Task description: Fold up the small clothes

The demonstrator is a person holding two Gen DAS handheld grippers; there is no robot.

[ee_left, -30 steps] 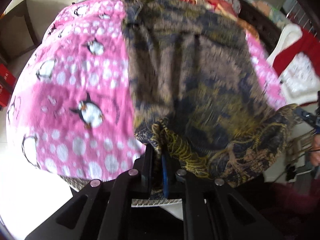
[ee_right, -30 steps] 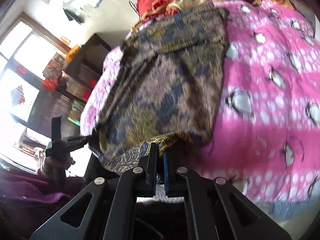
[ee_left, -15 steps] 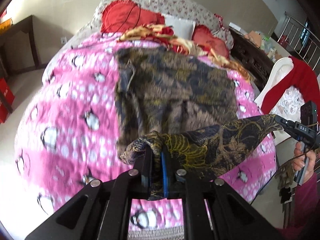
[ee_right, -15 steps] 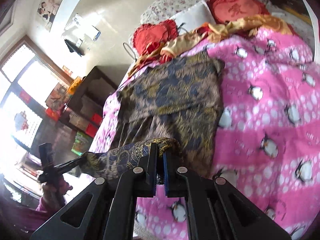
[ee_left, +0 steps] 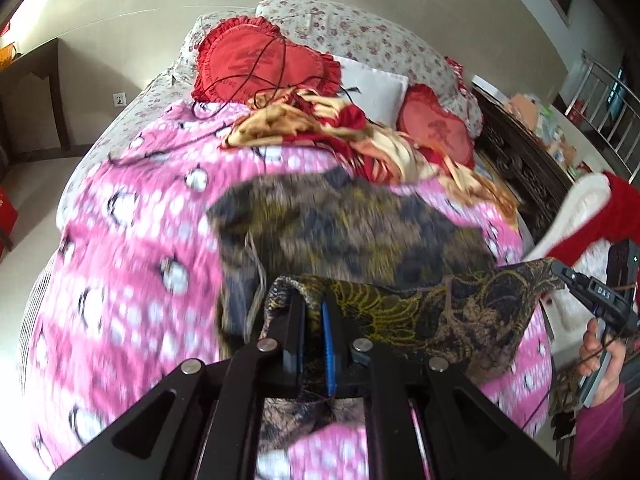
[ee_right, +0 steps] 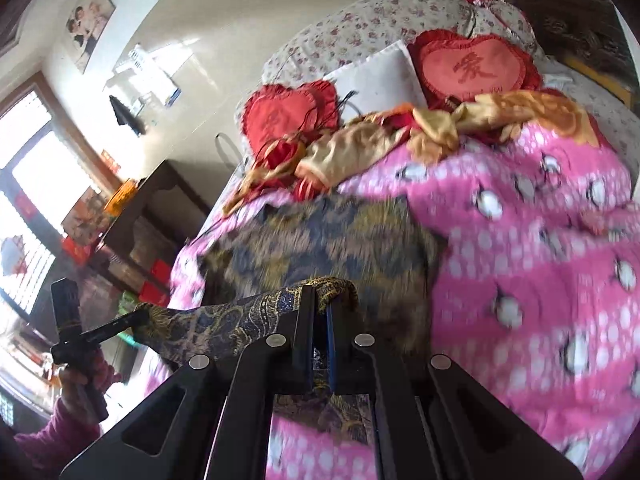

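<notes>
A dark blue, brown and gold patterned garment point(ee_left: 352, 232) lies on the pink penguin blanket point(ee_left: 132, 264). My left gripper point(ee_left: 313, 308) is shut on one near corner of the garment. My right gripper point(ee_right: 319, 300) is shut on the other near corner point(ee_right: 240, 316). The near edge hangs taut between them, lifted above the bed. The right gripper also shows in the left wrist view point(ee_left: 560, 270), and the left gripper in the right wrist view point(ee_right: 136, 318). The far half of the garment point(ee_right: 320, 240) rests flat.
Red heart cushions point(ee_left: 260, 64) point(ee_right: 476, 68), a white pillow point(ee_left: 372, 92) and a crumpled gold and red cloth point(ee_left: 336, 128) lie at the head of the bed. Dark carved furniture point(ee_left: 516, 160) and a red and white garment point(ee_left: 592, 216) stand to the right.
Both grippers have lifted the near edge and carried it up and toward the head of the bed. The garment's flat part looks shorter as the near half rises over it.
</notes>
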